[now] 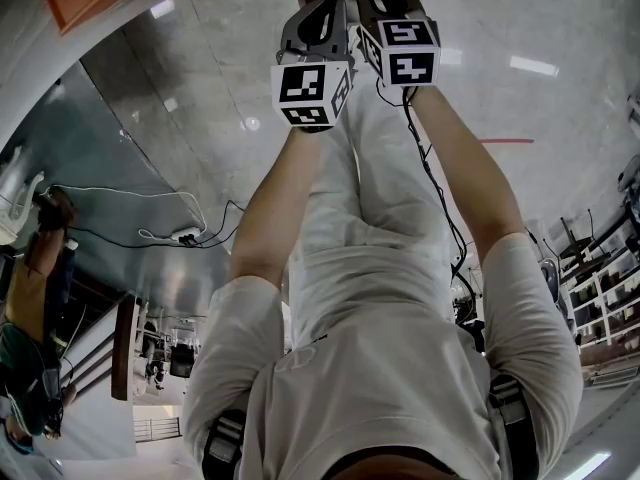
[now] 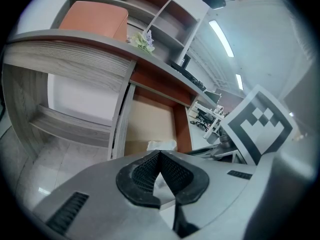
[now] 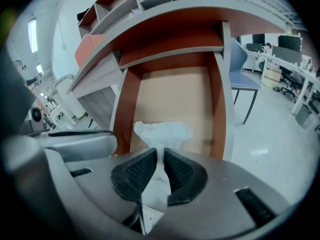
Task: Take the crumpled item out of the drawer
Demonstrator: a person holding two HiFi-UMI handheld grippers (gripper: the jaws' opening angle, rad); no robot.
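gripping the crumpled item (image 3: 162,133) is your right gripper (image 3: 160,153): its two black ribbed pads are pinched onto the near edge of the white wad, which bulges out above the pads and trails down through the slit between them. the wad sits at the near end of the open drawer (image 3: 172,96), over its tan floor and between the reddish-brown side walls. whether it rests on that floor or hangs just off it is not clear from here. the drawer is pulled out from under the grey desk (image 3: 165,21), and a blue-grey chair (image 3: 240,69) stands just to the right of it.

your left gripper (image 2: 160,155) is clenched, its pad tips meeting in a point, with nothing plainly caught at the tips. a little white shows through the gap below them. in the left gripper view the wad lies in the drawer just past those tips, and the right gripper's marker cube (image 2: 255,124) fills the right side. from the head view your two hands hold the grippers side by side, close together, at the top of the frame, over your legs.
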